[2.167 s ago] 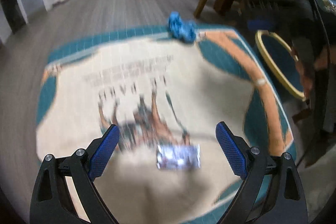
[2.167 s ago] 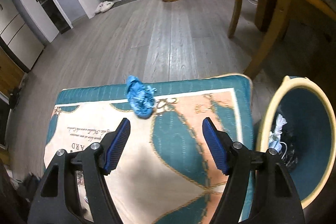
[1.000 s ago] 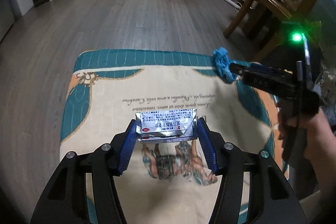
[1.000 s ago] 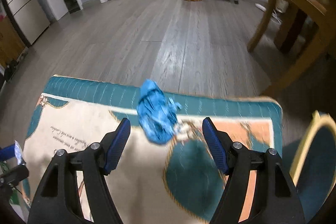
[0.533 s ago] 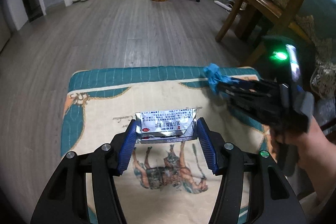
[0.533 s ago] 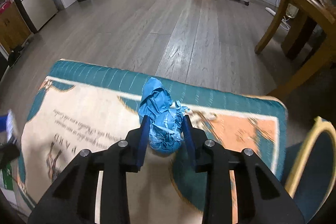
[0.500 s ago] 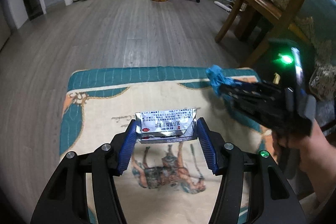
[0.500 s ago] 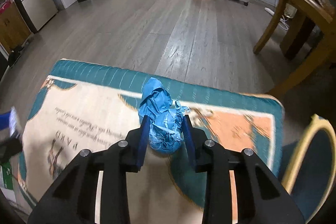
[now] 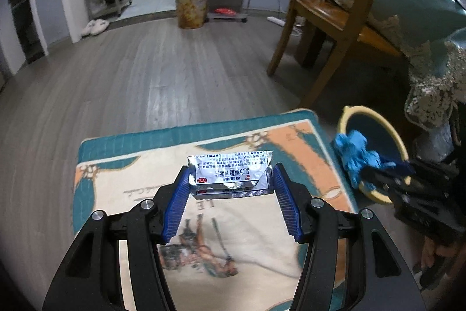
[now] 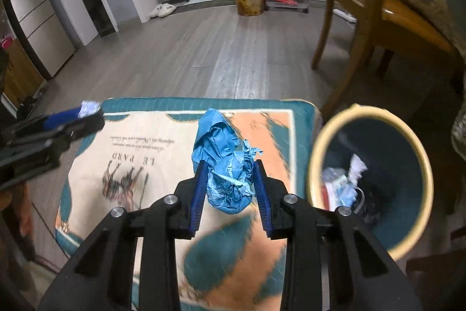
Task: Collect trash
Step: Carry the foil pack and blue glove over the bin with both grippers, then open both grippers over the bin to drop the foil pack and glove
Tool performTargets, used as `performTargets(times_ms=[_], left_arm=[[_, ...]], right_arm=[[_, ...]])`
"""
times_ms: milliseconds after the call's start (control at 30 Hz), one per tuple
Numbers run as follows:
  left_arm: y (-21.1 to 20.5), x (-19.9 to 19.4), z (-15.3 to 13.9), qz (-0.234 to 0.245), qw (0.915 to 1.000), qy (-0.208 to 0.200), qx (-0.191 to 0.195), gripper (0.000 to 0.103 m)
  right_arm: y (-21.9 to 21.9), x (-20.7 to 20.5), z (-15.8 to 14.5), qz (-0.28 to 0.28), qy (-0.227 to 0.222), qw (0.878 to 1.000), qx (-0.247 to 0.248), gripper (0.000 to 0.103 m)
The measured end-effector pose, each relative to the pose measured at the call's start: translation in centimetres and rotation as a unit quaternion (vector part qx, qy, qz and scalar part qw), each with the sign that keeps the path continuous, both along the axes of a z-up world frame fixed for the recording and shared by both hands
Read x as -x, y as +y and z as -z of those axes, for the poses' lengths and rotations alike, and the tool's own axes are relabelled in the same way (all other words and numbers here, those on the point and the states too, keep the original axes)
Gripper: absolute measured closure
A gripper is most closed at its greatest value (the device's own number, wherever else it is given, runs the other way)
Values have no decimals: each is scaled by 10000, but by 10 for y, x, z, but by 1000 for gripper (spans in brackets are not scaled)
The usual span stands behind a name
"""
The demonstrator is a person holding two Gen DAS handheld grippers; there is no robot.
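The silver packet [image 9: 230, 176] carries a red oval marked "OTC" beside a line of dark Chinese characters (seen upside down, too small to read), with rows of fine print along its top edge. The rug [image 10: 139, 147] bears "LE PARD" above the horses, under a line of illegible script.

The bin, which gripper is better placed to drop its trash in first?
Right. The right gripper, shut on the blue wad, is beside the bin; the left gripper holds its packet over the rug.
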State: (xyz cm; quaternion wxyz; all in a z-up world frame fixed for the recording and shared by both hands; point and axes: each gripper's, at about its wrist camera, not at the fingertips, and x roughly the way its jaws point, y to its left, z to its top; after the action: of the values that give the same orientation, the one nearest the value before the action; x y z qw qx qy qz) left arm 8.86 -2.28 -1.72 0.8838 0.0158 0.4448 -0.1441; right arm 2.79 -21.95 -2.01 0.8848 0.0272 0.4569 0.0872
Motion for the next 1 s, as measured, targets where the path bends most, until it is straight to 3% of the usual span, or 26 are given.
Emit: performTargets(times_ms=[200, 367, 500, 633, 800, 1000], left_arm=[[-22, 5, -2, 171, 9998, -37, -50, 44], [-49, 7, 3, 354, 9992, 6, -181, 44], [-76, 6, 12, 529, 9982, 60, -275, 44], [-110, 7, 20, 721, 9972, 135, -151, 44], [-164, 15, 35, 1242, 9919, 130, -249, 44], [-226, 16, 55, 1874, 9818, 199, -245, 44]], right_arm=[[-41, 17, -10, 279, -177, 9995, 11, 72], [-110, 12, -8, 1094, -229, 9933, -294, 72], [-139, 7, -2, 1303, -416, 9906, 41, 72], [-175, 4, 17, 1676, -113, 9839, -604, 72], [-201, 7, 39, 1820, 184, 9825, -363, 72], [-246, 20, 69, 2325, 754, 9656, -890, 72]])
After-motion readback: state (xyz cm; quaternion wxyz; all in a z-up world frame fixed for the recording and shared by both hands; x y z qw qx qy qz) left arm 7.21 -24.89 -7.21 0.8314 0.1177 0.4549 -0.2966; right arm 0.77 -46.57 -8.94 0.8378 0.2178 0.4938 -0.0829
